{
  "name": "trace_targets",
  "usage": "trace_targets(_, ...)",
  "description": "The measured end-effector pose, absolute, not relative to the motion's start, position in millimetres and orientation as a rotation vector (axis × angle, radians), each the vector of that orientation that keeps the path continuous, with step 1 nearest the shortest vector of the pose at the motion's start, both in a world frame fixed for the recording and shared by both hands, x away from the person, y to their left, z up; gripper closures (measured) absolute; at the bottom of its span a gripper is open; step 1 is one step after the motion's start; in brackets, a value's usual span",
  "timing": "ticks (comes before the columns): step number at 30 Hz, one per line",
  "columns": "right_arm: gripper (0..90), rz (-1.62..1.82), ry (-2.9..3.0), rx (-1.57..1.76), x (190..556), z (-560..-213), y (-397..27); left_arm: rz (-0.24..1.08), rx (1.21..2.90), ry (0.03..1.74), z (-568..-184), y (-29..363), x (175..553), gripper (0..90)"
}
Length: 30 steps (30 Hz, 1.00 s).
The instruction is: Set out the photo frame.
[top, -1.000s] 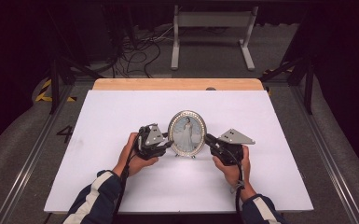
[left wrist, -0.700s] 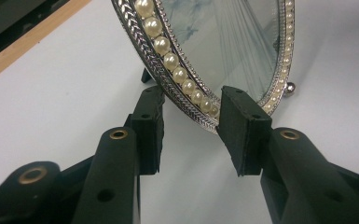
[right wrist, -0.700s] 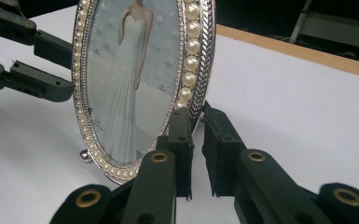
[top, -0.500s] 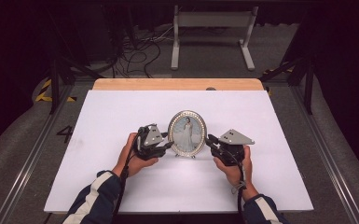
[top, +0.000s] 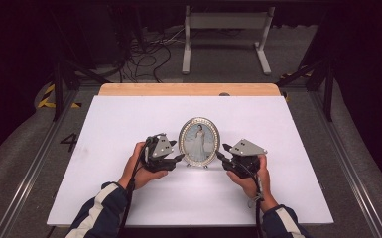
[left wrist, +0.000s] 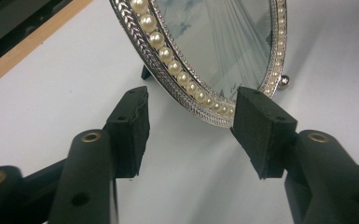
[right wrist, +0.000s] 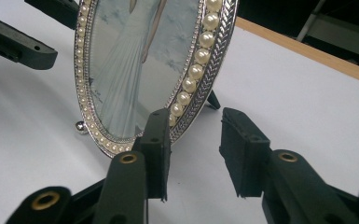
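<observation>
The oval picture frame [top: 199,142] stands upright mid-tabletop [top: 129,114]. The left tool [top: 179,157] and right tool [top: 219,154] flank its lower rim, released, jaws having just opened. The gripper views reveal pearl beading, ball feet and the rear strut [right wrist: 213,99].

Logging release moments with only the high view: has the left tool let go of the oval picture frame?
Observer: Yes. The left tool has just been opening. The picture frame has its pearl rim between the jaws, and one pad stands clear of it.
Operator: And the right tool?
Observer: The right tool has just been opening too, with the rim between its jaws and the far pad clear.
Operator: Is the frame self-standing?
Observer: A dark back prop rests on the table.
</observation>
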State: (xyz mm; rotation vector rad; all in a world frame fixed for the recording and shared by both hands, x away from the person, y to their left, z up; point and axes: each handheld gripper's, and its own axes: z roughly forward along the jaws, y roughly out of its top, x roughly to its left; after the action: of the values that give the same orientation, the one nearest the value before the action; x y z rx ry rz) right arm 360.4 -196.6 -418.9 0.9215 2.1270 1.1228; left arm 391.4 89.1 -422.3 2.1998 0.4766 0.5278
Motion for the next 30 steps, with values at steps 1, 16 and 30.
trace_targets(1, 60.2, 1.118, 2.131, 0.916, 360.0, -418.9, -196.8, 0.527, 2.203, 0.475, -422.8, 88.9, 390.9, 44.4)
trace_targets(16, 36.9, 1.088, 2.203, 0.862, 350.8, -422.5, -203.0, 0.528, 2.241, 0.432, -420.6, 97.1, 374.3, 30.0)
trace_targets(30, 28.5, 1.03, 2.21, 0.866, 341.3, -425.2, -214.0, 0.553, 2.244, 0.44, -429.1, 121.4, 356.5, 19.9)
